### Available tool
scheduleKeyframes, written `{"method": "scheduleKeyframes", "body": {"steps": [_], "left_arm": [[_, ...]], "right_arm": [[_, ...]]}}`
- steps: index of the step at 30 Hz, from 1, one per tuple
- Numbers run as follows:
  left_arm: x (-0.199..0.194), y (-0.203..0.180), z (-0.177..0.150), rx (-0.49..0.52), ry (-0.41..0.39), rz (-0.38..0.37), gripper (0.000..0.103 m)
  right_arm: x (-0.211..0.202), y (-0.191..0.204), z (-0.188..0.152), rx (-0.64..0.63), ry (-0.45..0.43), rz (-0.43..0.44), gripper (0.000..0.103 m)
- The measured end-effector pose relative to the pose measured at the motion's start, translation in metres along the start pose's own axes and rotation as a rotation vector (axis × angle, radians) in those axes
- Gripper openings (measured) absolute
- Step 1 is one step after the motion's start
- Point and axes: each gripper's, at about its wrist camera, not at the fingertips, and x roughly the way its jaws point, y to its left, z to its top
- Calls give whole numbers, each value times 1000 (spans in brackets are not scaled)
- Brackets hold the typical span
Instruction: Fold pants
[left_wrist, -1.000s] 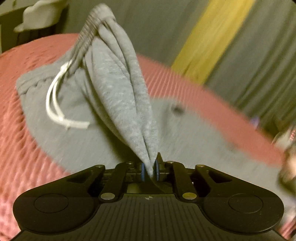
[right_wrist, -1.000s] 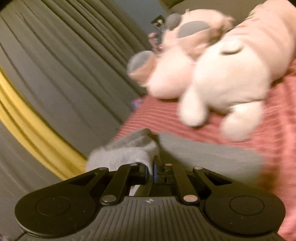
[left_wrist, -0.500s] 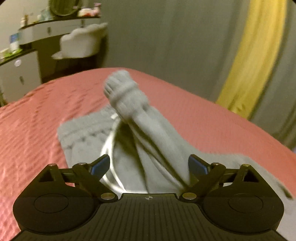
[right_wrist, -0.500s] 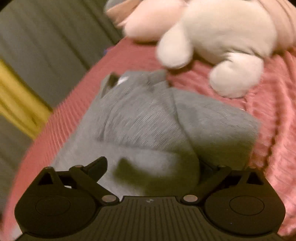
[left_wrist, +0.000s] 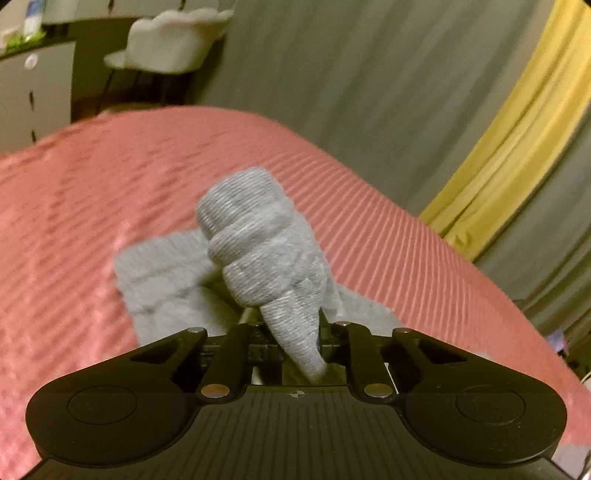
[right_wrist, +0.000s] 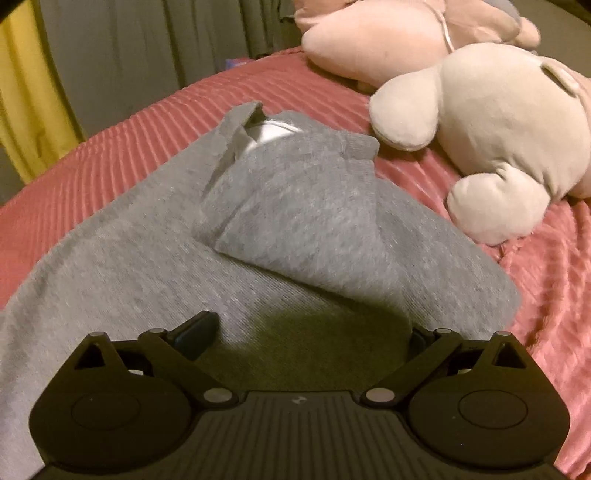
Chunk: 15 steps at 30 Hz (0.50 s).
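Pink bed (left_wrist: 110, 177) bears the grey pants (right_wrist: 147, 251); left claw (left_wrist: 295, 343) is clenched on a bunched waistband fold, right claw (right_wrist: 314, 332) spread over the flat leg. Mid-fold, I judge: next, lay the fold down squarely

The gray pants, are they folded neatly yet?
Not yet. The pants lie rumpled on the bed, one bunch pinched in the left gripper.

pants (right_wrist: 295, 221): grey knit cloth, matt, finely ribbed
bedspread (left_wrist: 92, 192): pink cloth, raised ridges
plush toys (right_wrist: 498, 122): soft, fuzzy fabric
left hand-held gripper (left_wrist: 295, 343): matt black plastic
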Motion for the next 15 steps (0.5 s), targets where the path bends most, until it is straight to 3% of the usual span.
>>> {"method": "scheduleKeyframes", "body": {"steps": [3, 4, 6, 7, 8, 12, 13, 14, 15], "left_arm": [[8, 18, -1, -16, 18, -12, 16], [9, 22, -3, -24, 28, -8, 17], [14, 25, -3, -31, 38, -6, 19], [14, 25, -5, -33, 36, -7, 21], [14, 24, -6, -32, 34, -6, 22], [17, 20, -10, -17, 25, -7, 32], [18, 19, -11, -12, 25, -10, 35], [18, 22, -11, -10, 29, -9, 38], [21, 21, -11, -9, 33, -8, 40]], "right_arm": [[-16, -26, 13, 125, -64, 33, 99], [-19, -31, 17, 138, -84, 15, 93], [-21, -36, 24, 104, -95, 6, 56], [-18, -37, 26, 78, -79, 16, 23], [-15, -38, 27, 62, -62, 19, 18], [-14, -53, 30, 107, -60, 72, 18], [-14, -59, 32, 142, -58, 91, 24], [-12, -64, 32, 166, -53, 96, 48], [-10, -66, 32, 181, -44, 92, 65]]}}
